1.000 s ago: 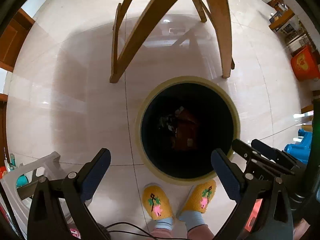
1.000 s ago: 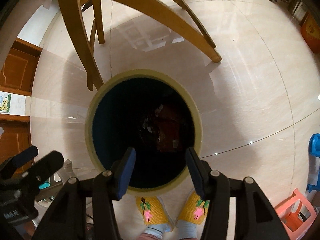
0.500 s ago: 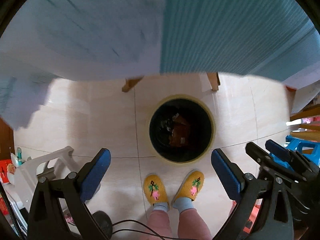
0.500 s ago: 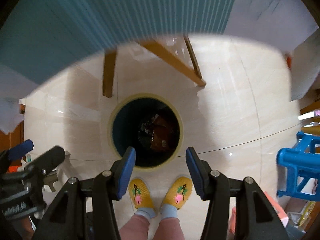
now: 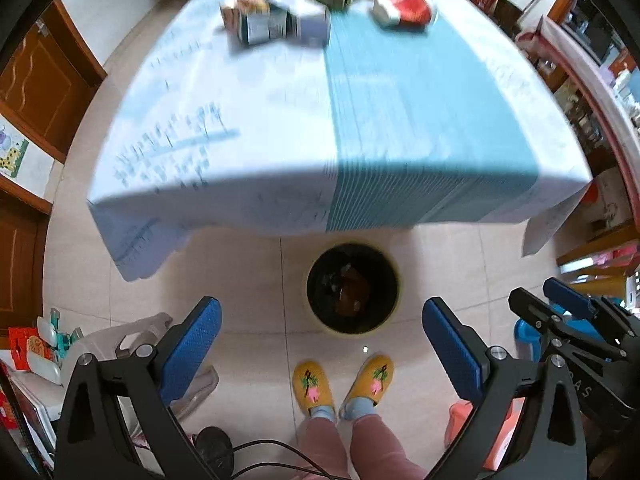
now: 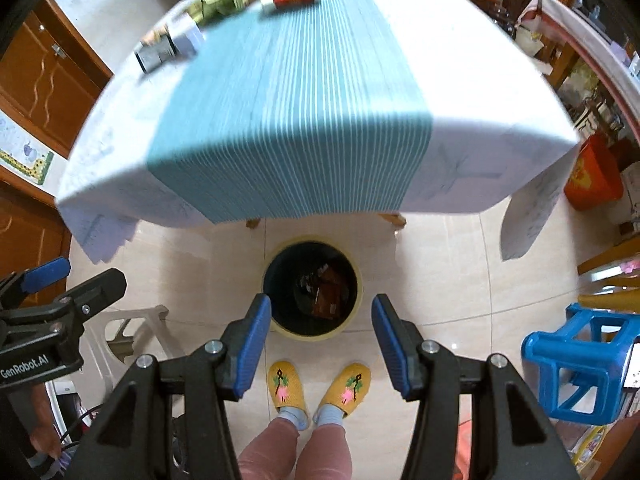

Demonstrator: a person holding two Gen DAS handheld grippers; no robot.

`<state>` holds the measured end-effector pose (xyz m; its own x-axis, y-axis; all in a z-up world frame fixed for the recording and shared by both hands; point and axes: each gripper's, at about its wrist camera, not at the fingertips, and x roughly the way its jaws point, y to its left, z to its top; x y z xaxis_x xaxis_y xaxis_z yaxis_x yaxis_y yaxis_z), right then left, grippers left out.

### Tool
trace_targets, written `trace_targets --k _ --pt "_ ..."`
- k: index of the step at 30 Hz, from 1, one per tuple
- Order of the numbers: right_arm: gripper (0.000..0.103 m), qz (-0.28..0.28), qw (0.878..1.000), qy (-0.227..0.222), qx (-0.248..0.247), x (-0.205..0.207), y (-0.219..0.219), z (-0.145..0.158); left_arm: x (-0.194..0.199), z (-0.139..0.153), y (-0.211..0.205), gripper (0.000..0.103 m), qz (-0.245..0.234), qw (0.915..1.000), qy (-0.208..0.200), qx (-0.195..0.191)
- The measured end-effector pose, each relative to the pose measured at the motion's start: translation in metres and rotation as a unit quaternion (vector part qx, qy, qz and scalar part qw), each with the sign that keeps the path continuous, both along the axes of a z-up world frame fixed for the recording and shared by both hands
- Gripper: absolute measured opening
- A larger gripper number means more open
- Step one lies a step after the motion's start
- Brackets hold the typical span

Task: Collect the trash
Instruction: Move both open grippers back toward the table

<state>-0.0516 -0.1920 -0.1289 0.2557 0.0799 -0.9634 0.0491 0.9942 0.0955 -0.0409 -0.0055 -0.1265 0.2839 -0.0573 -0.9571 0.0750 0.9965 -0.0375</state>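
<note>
Both grippers hang above the floor in front of the table (image 5: 280,128), and neither holds anything. The left gripper (image 5: 322,334) has its blue pads spread wide. The right gripper (image 6: 321,336) is parted more narrowly, but its gap is empty too. That suits a reach for fresh litter rather than a drop.

The trash bin (image 5: 394,280) stands on the tiled floor just in front of the table's near edge, between the table and the person's yellow slippers (image 5: 342,382). Its mouth is open and dark wrappers already lie at the bottom. The spot looks chosen so that anything lifted off the table can be carried straight back and let fall with little travel.

The remaining trash sits at the table's far edge. A cluster of small cartons (image 5: 272,20) lies toward the far left corner in the left wrist view, and a red-and-white packet (image 5: 404,8) lies to their right on the teal runner (image 5: 420,120). Green wrappers (image 6: 224,0) show beyond them; blur hides what they are. The near half of the cloth carries nothing.

Since the litter lies well apart from the bin, the next move probably calls for a long reach across the cloth. The left gripper's wide spread fits the bulkier cartons, and the right gripper's narrower gap suits the flatter packet.

A blue stool (image 6: 580,364) stands at the right.
</note>
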Motion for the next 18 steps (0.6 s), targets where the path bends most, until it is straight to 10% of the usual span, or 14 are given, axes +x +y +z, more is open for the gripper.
trace_targets --k 18 --pt "0.053 0.08 0.991 -0.106 0.031 0.019 0.003 0.118 0.008 0.134 0.005 0.1 0.053 0.9914 -0.116 -0.029"
